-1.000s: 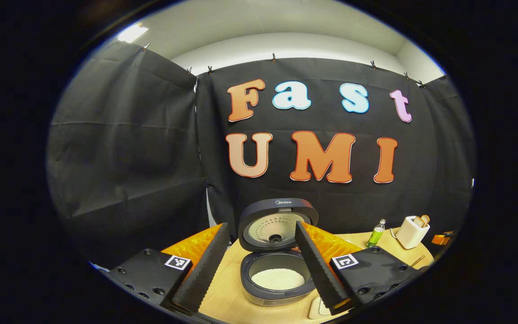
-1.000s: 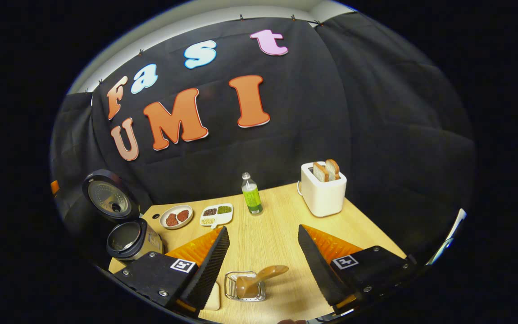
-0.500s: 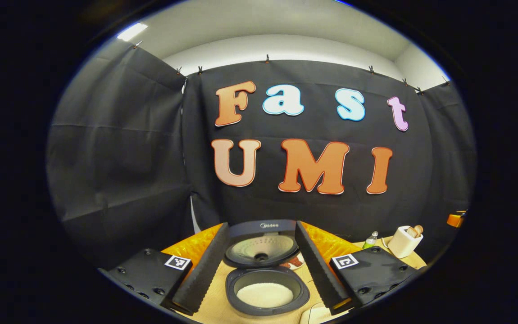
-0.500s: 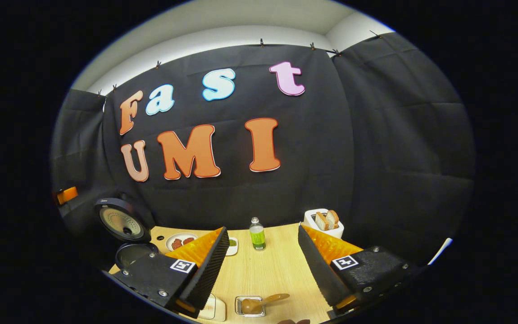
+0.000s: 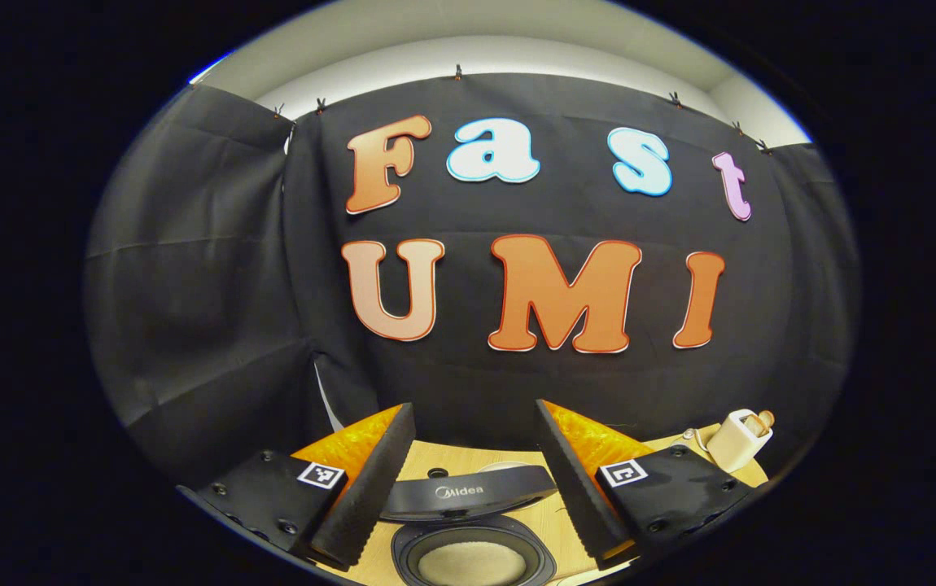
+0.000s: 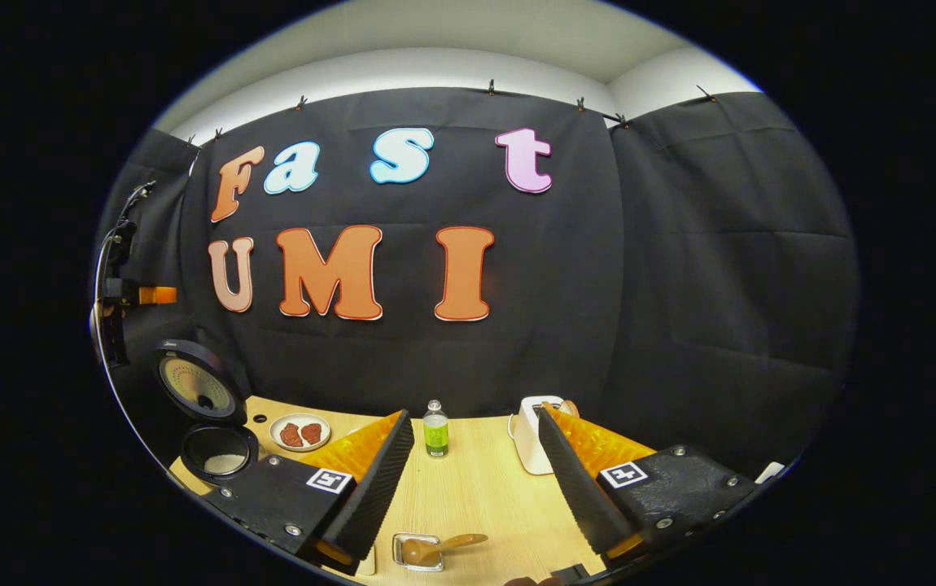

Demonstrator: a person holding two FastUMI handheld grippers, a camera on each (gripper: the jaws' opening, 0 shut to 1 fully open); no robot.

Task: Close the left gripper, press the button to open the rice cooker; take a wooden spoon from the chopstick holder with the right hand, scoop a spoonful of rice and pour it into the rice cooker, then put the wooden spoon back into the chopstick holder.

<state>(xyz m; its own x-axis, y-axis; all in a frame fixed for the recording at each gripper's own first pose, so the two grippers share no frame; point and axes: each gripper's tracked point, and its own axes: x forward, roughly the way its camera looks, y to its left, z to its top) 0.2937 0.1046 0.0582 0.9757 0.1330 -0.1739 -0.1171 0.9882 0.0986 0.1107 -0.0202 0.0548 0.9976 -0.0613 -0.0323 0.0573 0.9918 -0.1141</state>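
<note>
The rice cooker (image 5: 468,493) stands open below my left gripper (image 5: 474,407). Its lid shows edge-on between the fingers, and the pot (image 5: 472,561) under it holds white rice. The left gripper is open with nothing in it. In the right gripper view, the same cooker (image 6: 220,452) stands at the far left with its lid (image 6: 191,382) raised. The wooden spoon (image 6: 445,544) lies in a small metal holder (image 6: 403,553) on the table, low between the fingers of my right gripper (image 6: 476,415). That gripper is open, empty and above the spoon.
On the wooden table (image 6: 476,496) stand a green bottle (image 6: 435,431), a white toaster (image 6: 531,435) with bread and a plate of meat (image 6: 299,431). The toaster (image 5: 736,439) is also at the right in the left gripper view. Black cloth walls close the back and sides.
The left gripper moved forward over the cooker, so the lid now shows edge-on. The right gripper view rose, and the spoon and holder sank lower in it. Both grippers stayed open.
</note>
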